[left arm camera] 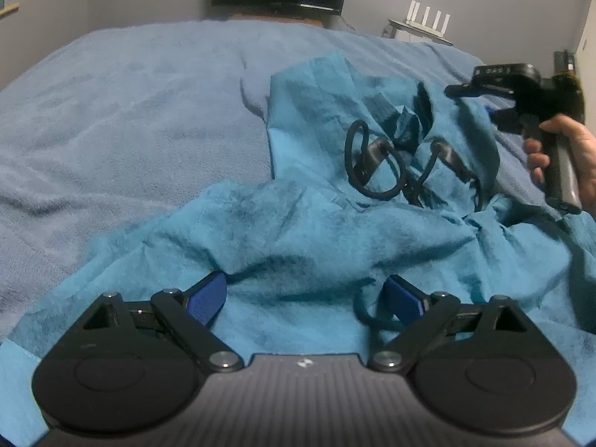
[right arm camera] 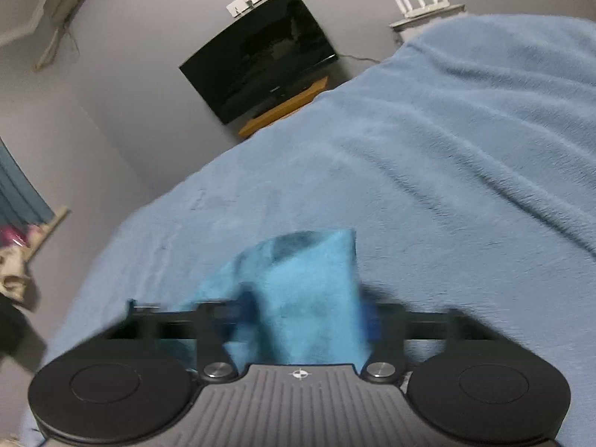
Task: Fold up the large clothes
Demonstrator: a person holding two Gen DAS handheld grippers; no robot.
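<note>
1. The teal garment (left arm camera: pixel 298 231) lies crumpled on the near right part of the bed (left arm camera: pixel 111 111), black drawcords (left arm camera: pixel 372 164) looped on top.
2. The left gripper (left arm camera: pixel 305 294) hovers over the near folds, fingers (left arm camera: pixel 208 294) spread, holding nothing.
3. The right gripper (right arm camera: pixel 309 305) pinches a bunched flap of the cloth between its fingers.
4. It looks light, soft and limp, likely to sag and slip; hems, corners or the shoulder seams seem the best holds.
</note>
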